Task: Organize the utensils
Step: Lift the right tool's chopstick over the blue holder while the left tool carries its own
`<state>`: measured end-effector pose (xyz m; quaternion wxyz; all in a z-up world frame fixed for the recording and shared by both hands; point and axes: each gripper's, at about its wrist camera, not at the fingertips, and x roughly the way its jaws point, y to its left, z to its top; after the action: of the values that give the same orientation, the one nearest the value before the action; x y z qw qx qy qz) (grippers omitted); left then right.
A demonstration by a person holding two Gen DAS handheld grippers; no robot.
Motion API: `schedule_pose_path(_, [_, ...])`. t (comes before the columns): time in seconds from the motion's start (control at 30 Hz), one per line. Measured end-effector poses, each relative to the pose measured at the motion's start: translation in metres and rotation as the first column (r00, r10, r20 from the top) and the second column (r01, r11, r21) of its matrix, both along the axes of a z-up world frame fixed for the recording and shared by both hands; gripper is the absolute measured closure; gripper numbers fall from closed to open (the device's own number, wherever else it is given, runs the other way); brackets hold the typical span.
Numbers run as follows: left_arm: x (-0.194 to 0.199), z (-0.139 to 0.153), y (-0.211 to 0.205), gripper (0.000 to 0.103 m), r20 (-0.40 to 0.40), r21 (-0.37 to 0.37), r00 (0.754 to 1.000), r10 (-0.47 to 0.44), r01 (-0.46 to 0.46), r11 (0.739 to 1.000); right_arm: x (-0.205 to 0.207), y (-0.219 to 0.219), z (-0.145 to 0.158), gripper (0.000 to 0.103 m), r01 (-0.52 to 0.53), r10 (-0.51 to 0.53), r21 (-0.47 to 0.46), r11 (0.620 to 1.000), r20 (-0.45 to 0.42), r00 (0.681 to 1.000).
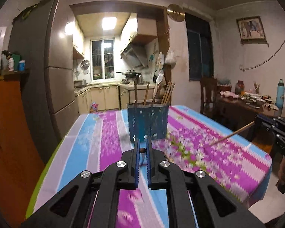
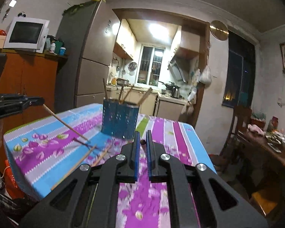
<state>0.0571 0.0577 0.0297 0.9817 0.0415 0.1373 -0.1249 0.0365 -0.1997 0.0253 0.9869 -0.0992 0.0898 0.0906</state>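
A blue perforated utensil holder (image 1: 148, 122) stands on the striped floral tablecloth (image 1: 108, 133) with several chopsticks upright in it; it also shows in the right wrist view (image 2: 119, 119). My left gripper (image 1: 142, 144) is shut on a chopstick, seen end-on between its blue pads; from the right wrist view that chopstick (image 2: 66, 123) slants down from the left gripper (image 2: 39, 100) toward the cloth. My right gripper (image 2: 142, 136) is shut on another chopstick end; from the left wrist view its chopstick (image 1: 231, 134) slants down. Two loose chopsticks (image 2: 81, 159) lie on the cloth.
The table's edges fall away left and right. A fridge (image 1: 47, 66) and an orange cabinet (image 1: 7, 123) stand on the left. A cluttered wooden side table (image 1: 247, 102) with chairs is on the right. The kitchen lies behind.
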Motion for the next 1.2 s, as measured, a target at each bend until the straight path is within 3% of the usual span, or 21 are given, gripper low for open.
schedule_pose_path(0.2, [0.025, 0.038, 0.001, 0.096, 0.015, -0.033, 0.999, -0.036, 0.037, 0.999, 0.019, -0.004, 0.035, 0.098, -0.055, 0.055, 0.035, 0.998, 0.019, 0.998])
schedule_pose_path(0.53, [0.032, 0.069, 0.001, 0.096, 0.022, -0.058, 0.998, -0.058, 0.059, 0.997, 0.038, -0.014, 0.069, 0.098, -0.149, 0.153, 0.142, 0.978, -0.014, 0.988])
schedule_pose_path(0.93, [0.035, 0.077, -0.005, 0.096, 0.016, -0.023, 0.999, -0.029, 0.029, 0.999, 0.042, -0.006, 0.075, 0.098, -0.166, 0.172, 0.168, 0.972, -0.019, 0.985])
schedule_pose_path(1.2, [0.050, 0.071, -0.011, 0.096, 0.007, 0.040, 0.998, 0.070, -0.070, 0.997, 0.052, 0.003, 0.078, 0.098, -0.185, 0.194, 0.173, 0.967, -0.035, 0.980])
